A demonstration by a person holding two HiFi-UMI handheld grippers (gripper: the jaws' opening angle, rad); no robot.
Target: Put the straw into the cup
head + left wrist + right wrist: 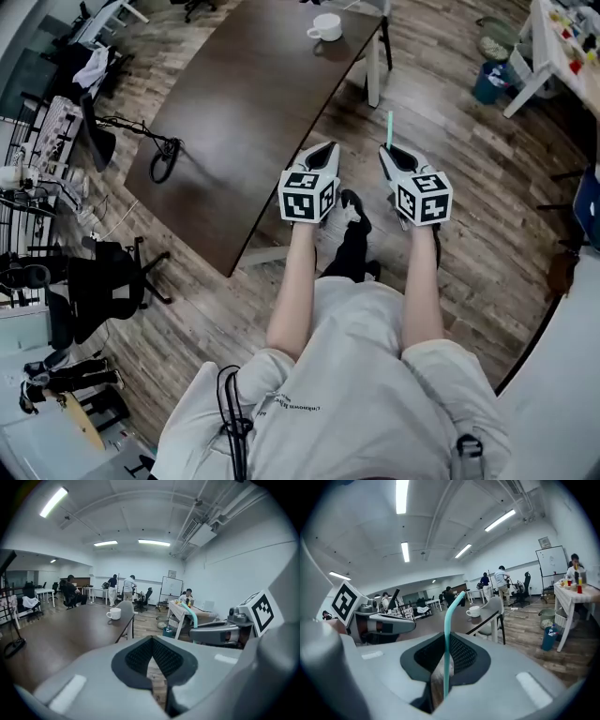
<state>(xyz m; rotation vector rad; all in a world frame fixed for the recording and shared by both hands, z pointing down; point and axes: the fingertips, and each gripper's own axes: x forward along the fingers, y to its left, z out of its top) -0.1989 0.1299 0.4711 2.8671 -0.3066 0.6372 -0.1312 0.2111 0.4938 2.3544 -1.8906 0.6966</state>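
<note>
Forearms reach forward side by side from the person's pale short sleeves, bare and nearly parallel, held out over a wood-plank floor. On the left, the left gripper points ahead toward the near edge of a long dark-brown table. Its grey jaws are pressed together at the tips with nothing between them; the left gripper view shows only floor through the slit below. Near the far end of that table stands a white handled cup, well apart from both grippers and roughly ahead of the left one.

To the right, the right gripper is level with its neighbour, near it but not touching, and is clenched on a thin teal plastic straw. The straw is pinched low on its length and stands out beyond the jaw tips, with its upper end bent over. In the right gripper view that bent tip lies just left of the cup, which sits on the table well beyond.
</note>
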